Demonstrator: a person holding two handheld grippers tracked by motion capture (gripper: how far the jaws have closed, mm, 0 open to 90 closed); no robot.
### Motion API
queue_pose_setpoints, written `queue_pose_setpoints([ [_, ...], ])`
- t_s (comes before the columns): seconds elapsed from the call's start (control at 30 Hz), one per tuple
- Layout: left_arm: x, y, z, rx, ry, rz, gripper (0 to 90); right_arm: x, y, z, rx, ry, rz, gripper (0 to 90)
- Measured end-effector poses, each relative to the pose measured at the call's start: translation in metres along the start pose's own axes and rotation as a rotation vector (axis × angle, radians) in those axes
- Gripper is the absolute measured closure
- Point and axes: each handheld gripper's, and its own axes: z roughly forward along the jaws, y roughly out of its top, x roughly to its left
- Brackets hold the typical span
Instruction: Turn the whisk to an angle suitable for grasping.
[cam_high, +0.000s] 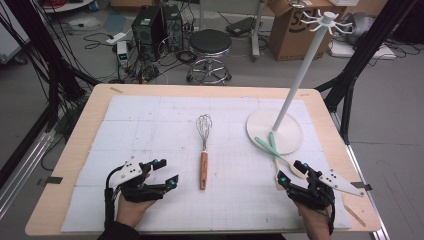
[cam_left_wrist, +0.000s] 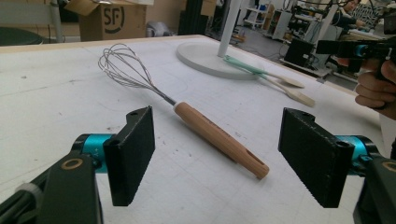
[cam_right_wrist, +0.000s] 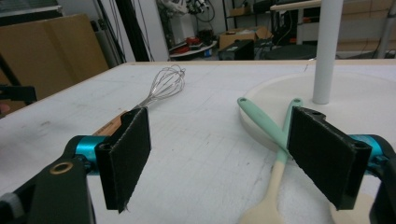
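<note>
Wooden-handled whisk (cam_high: 203, 150) lies mid-counter (cam_high: 70, 165), well apart from both released tools, left tool (cam_high: 165, 173) and right tool (cam_high: 291, 171). Left gripper view: whisk (cam_left_wrist: 187, 112) ahead between spread jaws, bare mat around. Right gripper view: two crossed spatulas (cam_right_wrist: 273, 135) lean on the stand's base (cam_right_wrist: 369, 102) edge.

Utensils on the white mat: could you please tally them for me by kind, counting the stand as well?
Whisk, wire head, wooden handle: 1
Mint-handled spatulas, crossed, handles resting on the stand's base: 2
White hook stand, round base, upright pole: 1
Total: 4
</note>
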Motion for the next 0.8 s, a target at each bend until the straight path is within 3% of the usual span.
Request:
queue_pose_setpoints([
  [0.1,-0.005,0.002,0.003,-0.004,-0.004,0.008,26.7,-0.003,-0.001,-0.002,0.002,-0.006,0.005,20.8],
  [0.23,-0.016,0.006,0.021,0.051,-0.030,0.024,28.0,-0.009,-0.002,-0.005,-0.001,-0.009,0.015,20.8],
  [0.37,-0.021,0.010,0.027,0.050,-0.039,0.035,31.0,-0.009,-0.002,-0.010,-0.016,-0.029,0.023,20.8],
  [0.47,-0.016,0.014,0.033,0.023,-0.070,-0.008,51.7,-0.006,-0.001,-0.014,-0.023,-0.037,0.017,20.8],
  [0.53,-0.015,0.015,0.038,0.061,-0.043,-0.019,64.3,-0.006,-0.001,-0.014,-0.031,-0.041,0.013,20.9],
  [0.63,-0.014,0.014,0.041,0.080,-0.046,-0.014,85.0,-0.005,-0.001,-0.012,-0.027,-0.043,0.011,20.9],
  [0.7,-0.015,0.014,0.043,0.104,-0.044,0.003,89.7,-0.005,-0.002,-0.011,-0.024,-0.047,0.010,21.0],
  [0.8,-0.016,0.013,0.049,0.144,-0.082,-0.017,90.0,-0.005,-0.002,-0.010,-0.021,-0.046,0.007,20.9],
])
